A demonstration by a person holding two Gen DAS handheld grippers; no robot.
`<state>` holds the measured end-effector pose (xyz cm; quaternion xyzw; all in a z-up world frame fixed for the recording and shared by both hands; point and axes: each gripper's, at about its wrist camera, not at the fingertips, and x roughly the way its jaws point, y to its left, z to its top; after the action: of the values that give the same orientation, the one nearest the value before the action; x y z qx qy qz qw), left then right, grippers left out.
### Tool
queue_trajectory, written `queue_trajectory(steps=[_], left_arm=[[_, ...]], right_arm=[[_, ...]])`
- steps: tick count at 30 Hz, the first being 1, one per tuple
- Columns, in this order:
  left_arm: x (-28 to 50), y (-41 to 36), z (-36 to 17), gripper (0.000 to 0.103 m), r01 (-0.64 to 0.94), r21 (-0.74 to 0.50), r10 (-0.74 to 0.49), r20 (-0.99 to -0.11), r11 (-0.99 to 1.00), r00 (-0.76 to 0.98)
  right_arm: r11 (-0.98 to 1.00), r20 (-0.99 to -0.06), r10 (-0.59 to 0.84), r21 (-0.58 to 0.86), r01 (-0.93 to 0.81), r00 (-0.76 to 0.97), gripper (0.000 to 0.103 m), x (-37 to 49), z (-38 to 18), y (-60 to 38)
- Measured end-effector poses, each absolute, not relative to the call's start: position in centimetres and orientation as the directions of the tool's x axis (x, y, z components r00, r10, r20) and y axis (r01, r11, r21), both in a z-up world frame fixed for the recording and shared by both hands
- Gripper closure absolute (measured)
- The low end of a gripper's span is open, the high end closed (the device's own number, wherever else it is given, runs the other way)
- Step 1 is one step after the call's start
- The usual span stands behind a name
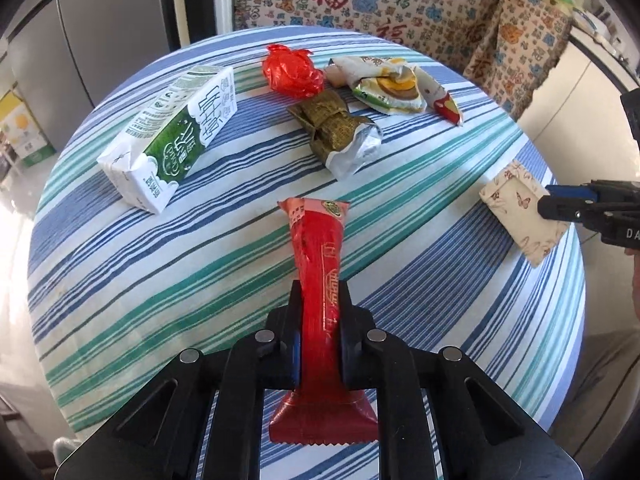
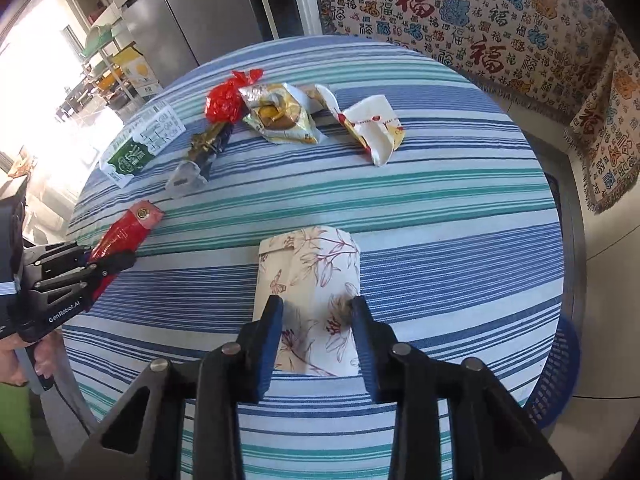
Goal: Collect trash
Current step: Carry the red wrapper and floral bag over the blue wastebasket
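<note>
**Black linkage grippers with blue pads**

The left gripper (image 1: 320, 320) is built of matte black plastic bars joined by round silver pivot pins, with triangular cut-outs in the outer arms and blue pads lining the inner faces of its fingers. The right gripper (image 2: 316, 320) has the same black linkage, silver pins and blue pads (image 2: 269, 344). Seen from the right wrist camera, the left gripper's side carries white lettering reading "GenRobot.AI". A green garment shows at that view's lower left edge.
</note>
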<state>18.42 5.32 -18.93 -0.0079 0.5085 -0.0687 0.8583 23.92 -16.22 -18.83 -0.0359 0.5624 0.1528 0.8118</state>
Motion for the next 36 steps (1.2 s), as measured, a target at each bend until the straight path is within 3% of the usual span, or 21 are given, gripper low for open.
queue_trajectory(steps=[1, 3, 16, 18, 19, 20, 23, 28, 29, 31, 36], left_arm=[[18.0, 5.4, -18.7, 0.091, 0.11, -0.083, -0.126, -0.866, 0.99, 0.485], [17.2, 5.5, -17.9, 0.092, 0.113, -0.094, -0.139, -0.849, 0.989, 0.51], [15.5, 2.6, -15.5, 0.093, 0.152, -0.113, -0.179, -0.812, 0.982, 0.556], [15.5, 2.4, -15.6, 0.093, 0.148, -0.117, -0.181, -0.812, 0.982, 0.554], [15.4, 2.4, -15.7, 0.093, 0.146, -0.123, -0.184, -0.812, 0.982, 0.554], [15.4, 2.5, -15.7, 0.093, 0.144, -0.13, -0.189, -0.811, 0.981, 0.553], [15.3, 2.5, -15.8, 0.093, 0.141, -0.138, -0.194, -0.811, 0.98, 0.552], [15.2, 2.4, -15.9, 0.093, 0.138, -0.146, -0.198, -0.811, 0.98, 0.55], [15.0, 2.3, -15.9, 0.093, 0.14, -0.146, -0.2, -0.81, 0.979, 0.552], [14.8, 2.3, -15.6, 0.093, 0.143, -0.148, -0.203, -0.806, 0.979, 0.556], [14.7, 1.3, -15.3, 0.093, 0.164, -0.161, -0.226, -0.794, 0.973, 0.564]], right_arm=[[0.95, -0.92, 0.206, 0.105, -0.295, 0.333, 0.072, 23.6, -18.4, -16.3], [0.948, -0.915, 0.21, 0.105, -0.3, 0.345, 0.101, 23.0, -17.7, -16.8], [0.948, -0.896, 0.244, 0.14, -0.286, 0.372, 0.101, 22.1, -16.2, -19.0], [0.948, -0.897, 0.248, 0.147, -0.283, 0.365, 0.073, 22.3, -16.7, -19.0], [0.947, -0.893, 0.252, 0.149, -0.284, 0.372, 0.034, 22.3, -16.9, -18.8], [0.945, -0.888, 0.26, 0.155, -0.287, 0.378, 0.023, 22.1, -17.1, -18.6], [0.942, -0.891, 0.261, 0.151, -0.299, 0.372, 0.023, 21.8, -18.2, -16.9], [0.948, -0.894, 0.033, -0.113, -0.298, 0.446, 0.024, 21.3, -20.3, -13.0], [0.949, -0.897, 0.028, -0.115, -0.293, 0.442, 0.041, 21.2, -20.5, -13.1], [0.955, -0.894, 0.013, -0.121, -0.271, 0.448, 0.066, 21.3, -20.1, -14.1], [0.968, -0.889, 0.137, 0.027, -0.248, 0.438, 0.068, 21.0, -18.3, -17.5]])
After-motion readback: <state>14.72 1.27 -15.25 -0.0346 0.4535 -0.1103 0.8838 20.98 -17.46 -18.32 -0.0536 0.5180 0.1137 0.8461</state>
